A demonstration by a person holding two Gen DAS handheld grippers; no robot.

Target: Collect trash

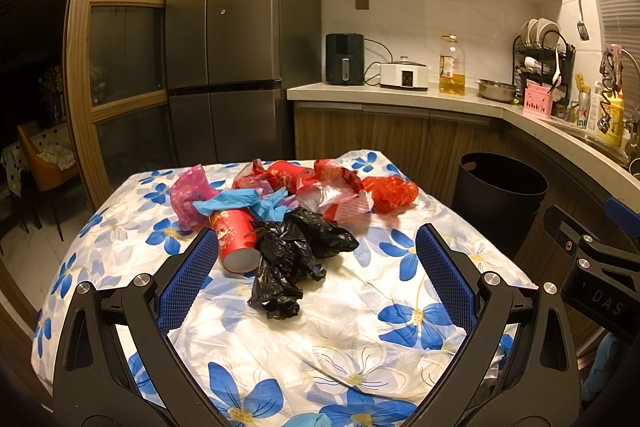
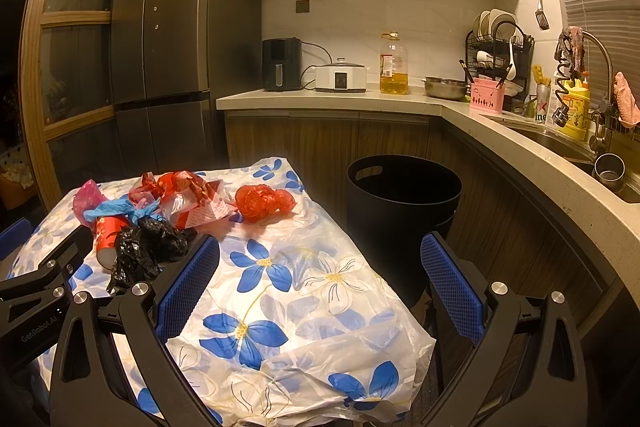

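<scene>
A heap of trash lies on a table with a blue-flowered cloth (image 1: 360, 347): a crumpled black bag (image 1: 296, 259), a red paper tube (image 1: 236, 239), blue gloves (image 1: 248, 203), a pink bag (image 1: 188, 195), red wrappers (image 1: 304, 175) and a red mesh bag (image 1: 390, 193). My left gripper (image 1: 316, 259) stands open over the near cloth, the black bag lying between and just beyond its blue pads. My right gripper (image 2: 320, 267) is open too, above the table's right corner, with nothing between its fingers. The black bag (image 2: 148, 251) and the red mesh bag (image 2: 264, 201) lie left of it. A black bin (image 2: 404, 203) stands on the floor right of the table.
An L-shaped counter (image 2: 460, 111) runs behind and along the right, with an air fryer (image 2: 282, 65), a cooker, an oil bottle (image 2: 394, 65), a steel bowl, a dish rack and a sink. A tall grey fridge (image 1: 240, 27) stands behind the table. The bin (image 1: 500, 195) sits between table and cabinets.
</scene>
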